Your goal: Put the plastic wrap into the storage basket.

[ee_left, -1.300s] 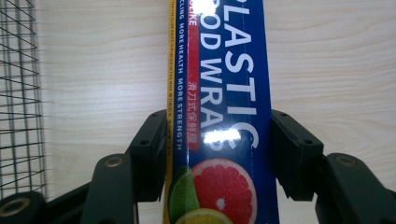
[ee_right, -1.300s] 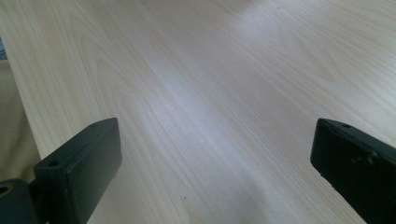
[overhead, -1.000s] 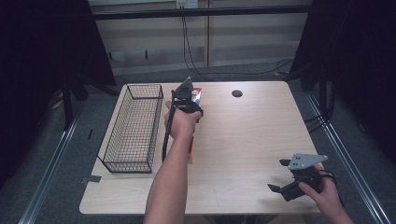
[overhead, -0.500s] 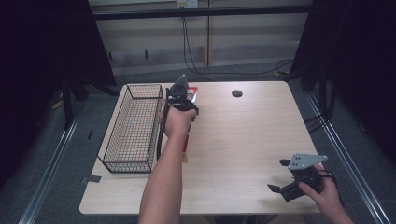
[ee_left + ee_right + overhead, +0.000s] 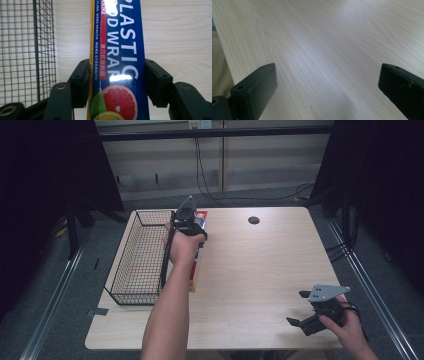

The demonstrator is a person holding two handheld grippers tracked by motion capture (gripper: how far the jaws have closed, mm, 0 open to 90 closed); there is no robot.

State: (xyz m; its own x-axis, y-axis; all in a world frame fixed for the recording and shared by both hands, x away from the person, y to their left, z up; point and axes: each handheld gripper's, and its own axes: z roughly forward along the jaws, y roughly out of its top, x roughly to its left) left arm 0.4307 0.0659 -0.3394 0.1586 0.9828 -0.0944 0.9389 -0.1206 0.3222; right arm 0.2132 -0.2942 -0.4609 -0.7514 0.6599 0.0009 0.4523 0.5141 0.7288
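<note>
A long blue plastic-wrap box (image 5: pixel 120 50) with a grapefruit picture is clamped across its width by my left gripper (image 5: pixel 117 82); both jaws press on its sides. In the high view the left gripper (image 5: pixel 189 224) holds this box (image 5: pixel 195 270) lengthwise just above the table, right beside the black wire basket (image 5: pixel 135 260). The box's far end (image 5: pixel 201 216) pokes out beyond the gripper. Near the table's front right corner, my right gripper (image 5: pixel 298 308) rests with its jaws wide apart. Between the right gripper's (image 5: pixel 327 87) jaws there is just bare wood.
The wire basket (image 5: pixel 25 50) stands along the table's left side, its mesh wall close to the box. A round cable hole (image 5: pixel 253 220) sits near the far edge. The light wooden tabletop (image 5: pixel 260 265) lies between the two hands.
My left hand has carried the box a little leftward, closer to the basket's right wall, and slightly up. The right gripper has stayed put.
</note>
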